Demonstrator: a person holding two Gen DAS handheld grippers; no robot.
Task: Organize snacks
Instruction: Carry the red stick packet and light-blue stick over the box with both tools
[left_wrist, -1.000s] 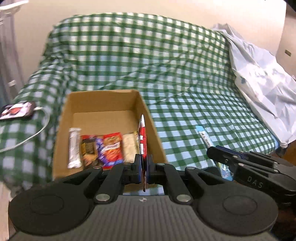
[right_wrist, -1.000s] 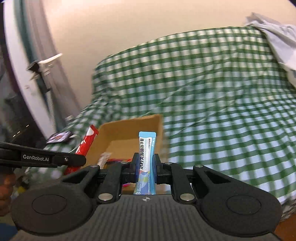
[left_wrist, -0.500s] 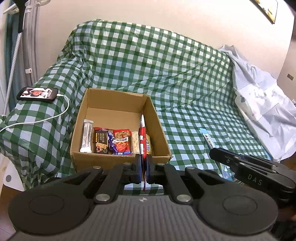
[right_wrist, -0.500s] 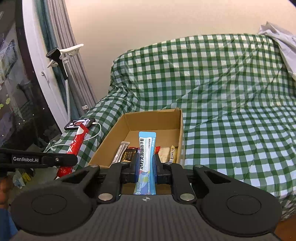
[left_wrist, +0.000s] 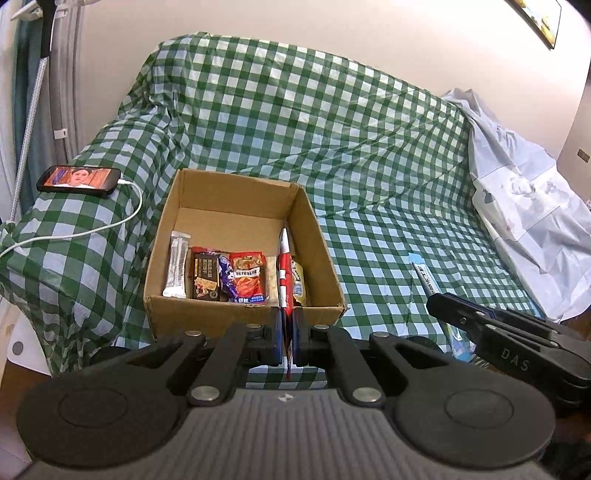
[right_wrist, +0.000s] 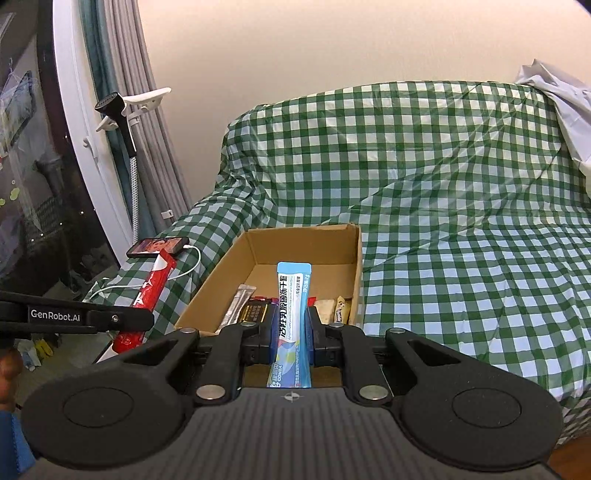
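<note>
My right gripper (right_wrist: 291, 328) is clamped on a blue snack stick (right_wrist: 291, 306), which stands upright between my fingers with its printed face toward the camera and its top edge reaching up in front of the cardboard box (right_wrist: 255, 243). My left gripper (left_wrist: 285, 332) is pinched on a red snack stick (left_wrist: 284, 275), held edge-on so it shows only as a thin red-and-white strip; from the right wrist view the same stick (right_wrist: 149, 291) slants up past the left gripper's arm (right_wrist: 74, 317).

The open box (left_wrist: 207, 317) sits on the green-checked cover (left_wrist: 332, 129) of the sofa, just ahead of both grippers. Along its near wall lies a row of packets — a silver stick (left_wrist: 176, 269) at the left, then a dark chocolate packet (left_wrist: 205, 275), a purple wrapper (left_wrist: 226, 275), a red-orange packet (left_wrist: 249, 275), and a pale packet (left_wrist: 298, 280) by the right wall. The far half of the box floor is bare cardboard.

In the left wrist view my right gripper (left_wrist: 509, 343) pokes in from the right with the blue stick (left_wrist: 424, 275) above its tip. On the sofa arm at the left a phone (left_wrist: 79, 179) lies with its screen lit, a white cable (left_wrist: 110, 229) plugged in — while a pale blue sheet (left_wrist: 528, 206) is heaped at the sofa's right end.
</note>
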